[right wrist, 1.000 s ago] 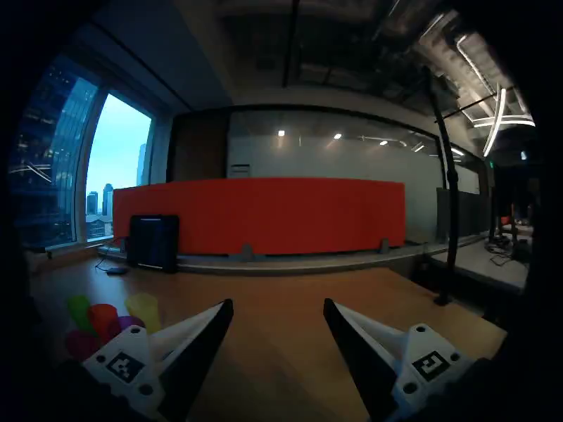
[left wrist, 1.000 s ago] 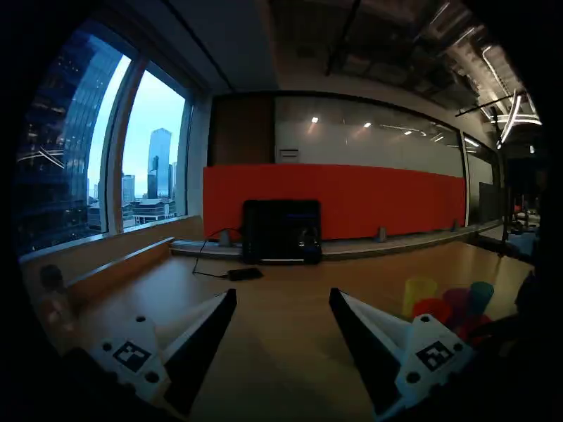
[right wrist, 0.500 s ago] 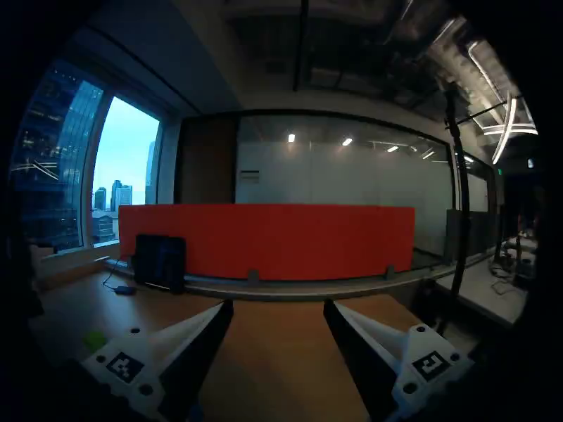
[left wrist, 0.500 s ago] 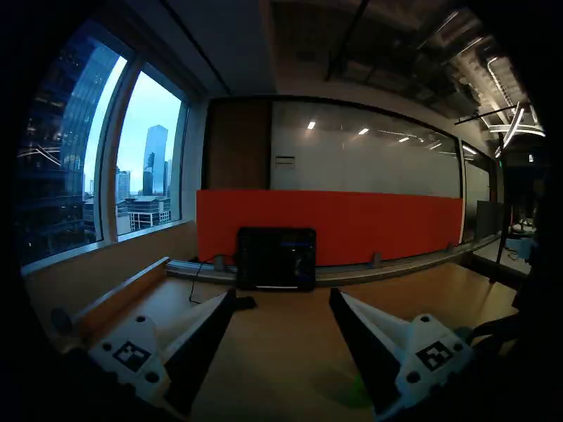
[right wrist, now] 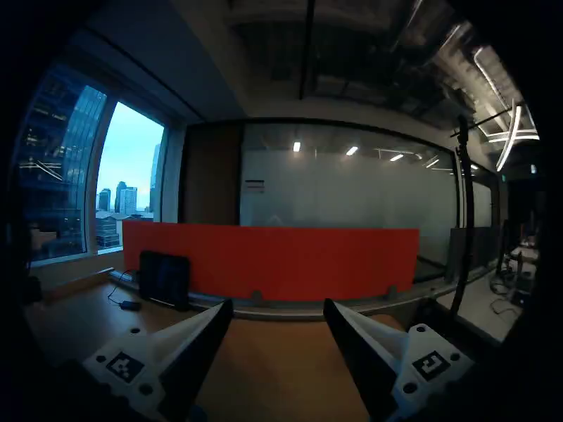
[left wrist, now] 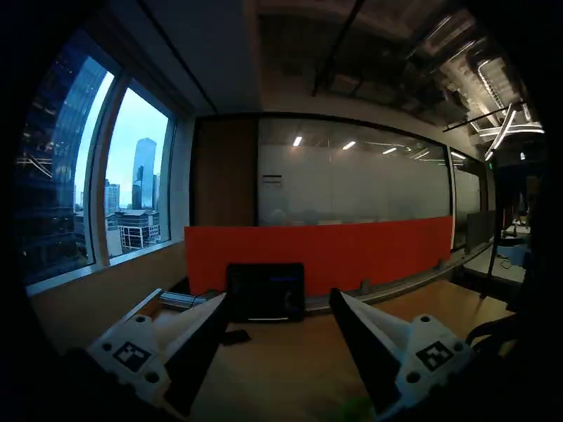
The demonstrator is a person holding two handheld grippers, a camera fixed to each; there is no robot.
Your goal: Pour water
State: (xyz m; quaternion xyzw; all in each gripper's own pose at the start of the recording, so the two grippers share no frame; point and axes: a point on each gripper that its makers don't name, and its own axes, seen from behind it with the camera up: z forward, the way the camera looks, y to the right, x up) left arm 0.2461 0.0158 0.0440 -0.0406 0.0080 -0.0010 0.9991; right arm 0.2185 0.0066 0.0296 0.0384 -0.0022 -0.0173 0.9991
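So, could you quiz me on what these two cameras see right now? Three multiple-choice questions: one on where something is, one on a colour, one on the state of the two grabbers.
1. Where does the dark screen stand?
A) on the wooden desk, in front of the divider panel
B) on the windowsill
C) hung from the ceiling

2. What colour is the divider panel?
A) blue
B) green
C) red

3. How are the left gripper and the right gripper?
A) both shut on a cup
B) both open, holding nothing
C) one open, one shut

Answers:
1 A: its base sits on the desk with the panel right behind it.
2 C: it is a bright red band in both views.
3 B: each pair of fingers stands apart with nothing between.
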